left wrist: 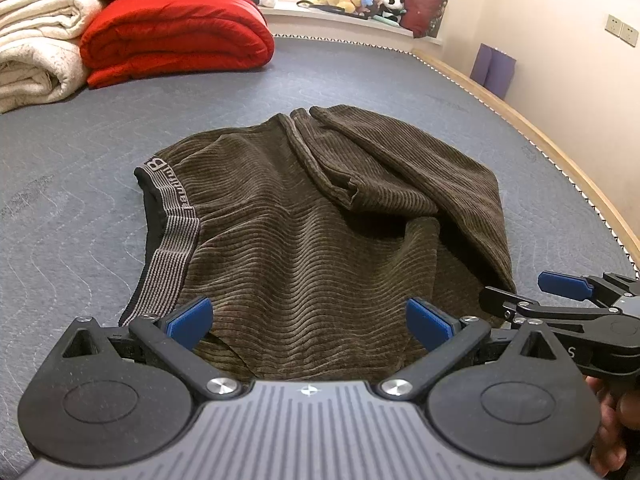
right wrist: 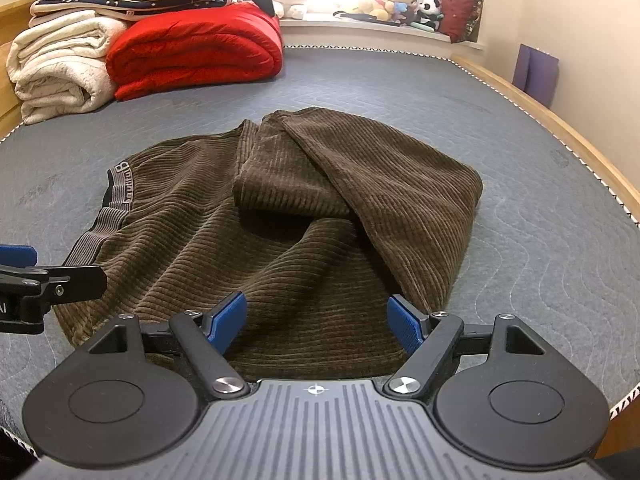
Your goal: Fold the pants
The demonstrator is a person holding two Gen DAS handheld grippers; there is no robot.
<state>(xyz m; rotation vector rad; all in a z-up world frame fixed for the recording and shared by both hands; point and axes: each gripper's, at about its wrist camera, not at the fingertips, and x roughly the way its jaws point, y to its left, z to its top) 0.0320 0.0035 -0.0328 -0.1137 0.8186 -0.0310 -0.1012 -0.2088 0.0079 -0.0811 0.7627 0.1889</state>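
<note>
The brown corduroy pants [left wrist: 304, 232] lay folded over on the grey quilted mattress [left wrist: 80, 216], striped waistband [left wrist: 172, 240] to the left, legs doubled back on top. The left gripper [left wrist: 308, 320] hung wide open over the near edge, gripping nothing. Beside it the right gripper [right wrist: 316, 316] was spread open too, blue pads [right wrist: 228, 316] above the cloth.

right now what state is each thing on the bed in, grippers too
pants: partly folded, legs doubled back over the seat, lying flat, not gripped
waistband: exposed at the left edge
left gripper: open, fingers over the near hem
right gripper: open, above the near hem
red quilt: folded
cream blanket: folded, stacked
</note>
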